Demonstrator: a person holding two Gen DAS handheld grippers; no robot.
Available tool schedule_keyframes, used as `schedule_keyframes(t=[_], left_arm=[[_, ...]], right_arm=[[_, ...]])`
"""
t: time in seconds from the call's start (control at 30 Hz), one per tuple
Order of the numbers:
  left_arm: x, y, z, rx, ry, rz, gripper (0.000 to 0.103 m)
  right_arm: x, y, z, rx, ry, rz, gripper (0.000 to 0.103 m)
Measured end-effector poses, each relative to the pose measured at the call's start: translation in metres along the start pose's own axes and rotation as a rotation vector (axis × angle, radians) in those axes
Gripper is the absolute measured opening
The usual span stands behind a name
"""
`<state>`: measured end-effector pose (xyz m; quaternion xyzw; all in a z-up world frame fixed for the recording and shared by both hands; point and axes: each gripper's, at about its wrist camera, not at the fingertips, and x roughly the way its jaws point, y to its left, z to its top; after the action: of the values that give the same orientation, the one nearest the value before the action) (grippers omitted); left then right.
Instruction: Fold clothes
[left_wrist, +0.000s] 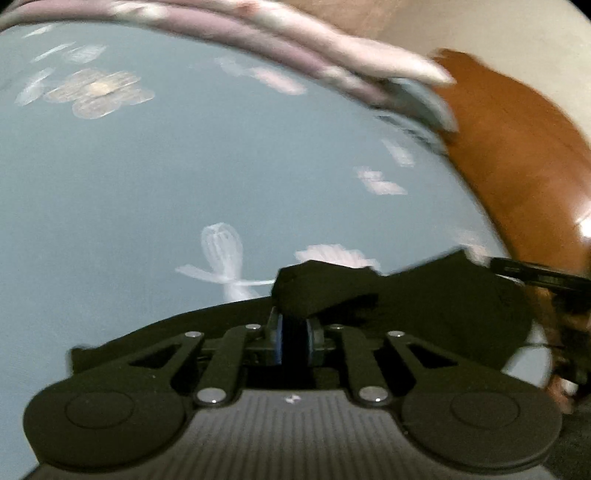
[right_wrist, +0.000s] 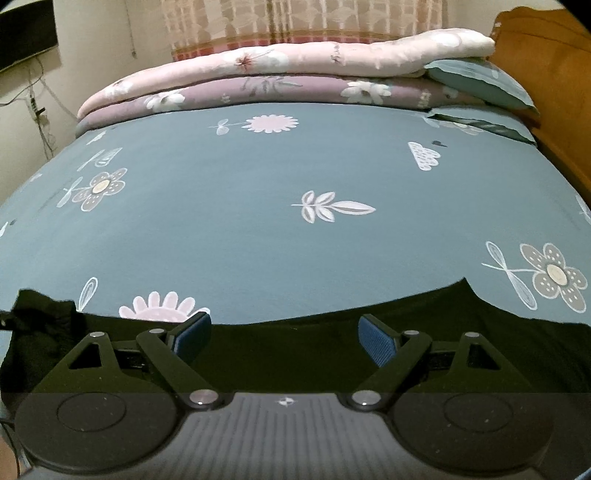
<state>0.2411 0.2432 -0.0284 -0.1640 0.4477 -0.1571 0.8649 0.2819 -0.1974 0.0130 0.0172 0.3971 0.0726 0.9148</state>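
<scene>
A black garment (right_wrist: 288, 354) lies spread along the near edge of a blue-grey flowered bed sheet (right_wrist: 258, 177). In the left wrist view my left gripper (left_wrist: 294, 325) is shut on a bunched fold of the black garment (left_wrist: 424, 302), which rises in a lump just past the blue pads. The view is blurred by motion. My right gripper (right_wrist: 286, 332) hovers over the garment's far hem, jaws open wide, and nothing sits between its blue pads (right_wrist: 376, 336). At the far left of the right wrist view a corner of the garment (right_wrist: 40, 306) stands lifted off the sheet.
Folded pink and mauve quilts (right_wrist: 277, 66) lie stacked along the far side of the bed, with teal pillows (right_wrist: 480, 81) at the right end. A wooden headboard (right_wrist: 546, 55) borders the right side and shows too in the left wrist view as a wooden headboard (left_wrist: 517, 147). A curtain hangs behind.
</scene>
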Motion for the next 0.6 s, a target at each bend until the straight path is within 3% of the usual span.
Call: schedule_keyframes(t=[0.13,0.23,0.27,0.37,0.43,0.6], left_arm=[[0.011,0.016,-0.004,-0.038,0.038,0.111,0.012],[0.004,0.008,-0.002,-0.024,0.036,0.083,0.014],[0.002,0.002,-0.001,-0.008,0.039,0.071,0.019],[-0.001,-0.032,0.001,0.095,0.074,0.012,0.036],[0.004,-0.058,0.001,0.184,0.112,-0.021,0.040],[0.027,-0.102,-0.024,0.345,0.231,0.028,0.046]], right_arm=[[0.002,0.006,-0.001,-0.024,0.015,0.004,0.090],[-0.001,0.007,-0.002,-0.040,0.013,-0.001,0.090],[-0.001,0.006,-0.002,-0.035,0.012,-0.001,0.090],[-0.001,0.002,-0.001,-0.025,0.009,0.005,0.090],[-0.001,0.002,-0.002,-0.031,0.008,0.015,0.090],[-0.002,-0.005,-0.007,-0.042,0.010,0.033,0.090]])
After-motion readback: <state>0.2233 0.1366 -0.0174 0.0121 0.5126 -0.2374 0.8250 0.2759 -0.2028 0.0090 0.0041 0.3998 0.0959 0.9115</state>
